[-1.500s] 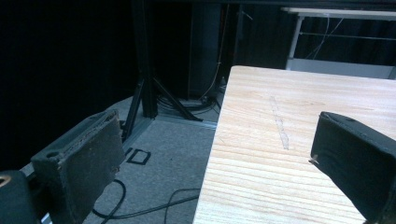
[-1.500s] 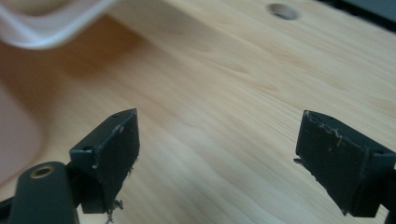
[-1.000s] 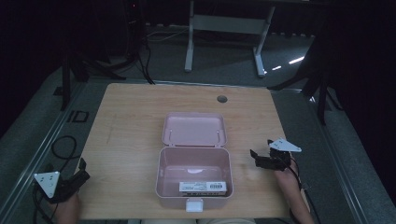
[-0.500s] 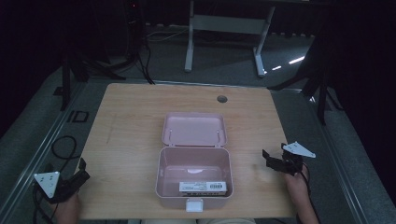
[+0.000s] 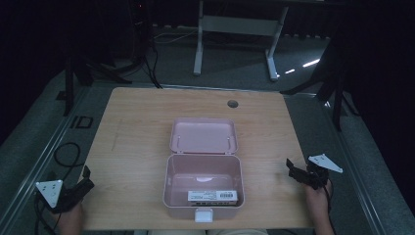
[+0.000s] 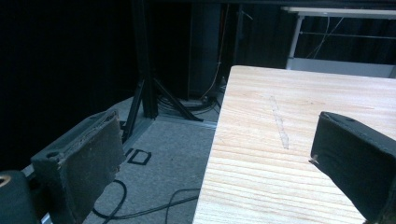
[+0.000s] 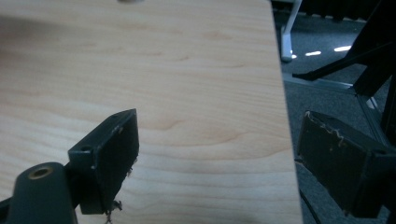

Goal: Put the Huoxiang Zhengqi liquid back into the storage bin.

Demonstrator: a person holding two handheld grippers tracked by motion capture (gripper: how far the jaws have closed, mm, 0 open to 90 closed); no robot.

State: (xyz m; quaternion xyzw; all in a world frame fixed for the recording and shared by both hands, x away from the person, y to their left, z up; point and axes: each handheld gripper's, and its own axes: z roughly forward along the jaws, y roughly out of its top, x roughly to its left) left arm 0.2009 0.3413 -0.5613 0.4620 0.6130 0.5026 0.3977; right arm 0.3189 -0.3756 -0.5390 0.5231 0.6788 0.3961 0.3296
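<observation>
A pink box stands open in the middle of the wooden table, its lid laid back flat behind it. Inside, against the near wall, lies a white barcoded label or card. My left gripper hangs at the table's near left corner, open, its jaws straddling the table edge with nothing between them. At the near right edge my right gripper is open too, one jaw over the wood and one past the edge.
A round cable hole sits near the table's far edge. Grey carpet with loose cables lies left of the table. Black stand legs and a white desk frame stand on the floor beyond.
My right gripper has drifted right and toward the near edge, away from the box. The left gripper and the box have stayed put.
</observation>
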